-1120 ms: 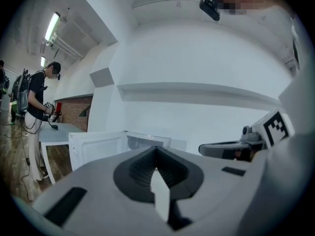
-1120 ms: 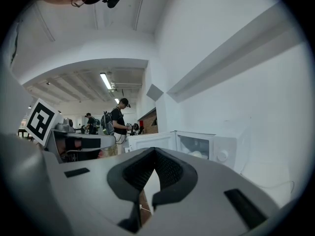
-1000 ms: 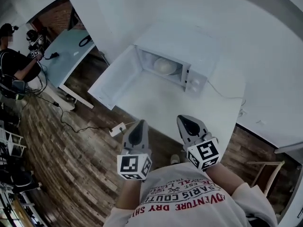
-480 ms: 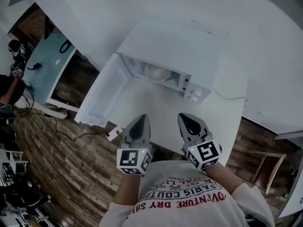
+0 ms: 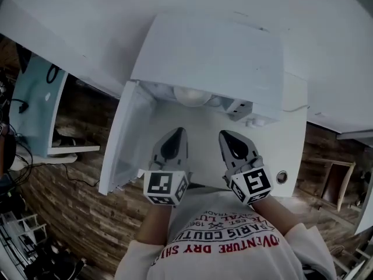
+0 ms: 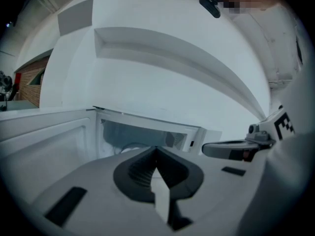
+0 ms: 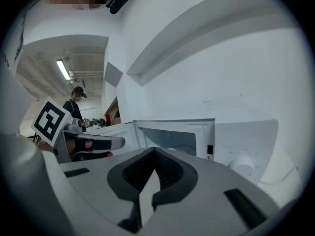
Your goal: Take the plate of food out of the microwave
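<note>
White table [image 5: 291, 127]: plate of food [image 5: 191, 95] inside microwave [image 5: 210, 57], beyond left hand-held gripper [image 5: 176, 132] (pressed together, empty).

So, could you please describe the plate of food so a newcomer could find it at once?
Find the white microwave on the white table, its door swung open to the left. Inside its cavity sits the plate of food: a pale rounded mound, the only thing in there.

White boxy microwave [image 5: 215, 51] ahead of the fingers, on a white bench [image 5: 192, 127], with a pale round plate [image 5: 191, 96] inside. Left gripper [image 5: 176, 134] and right gripper [image 5: 225, 136]: grey, with black-and-white square-marker patterns. Brown wood-plank floor [image 5: 81, 214] left of the fingers.
</note>
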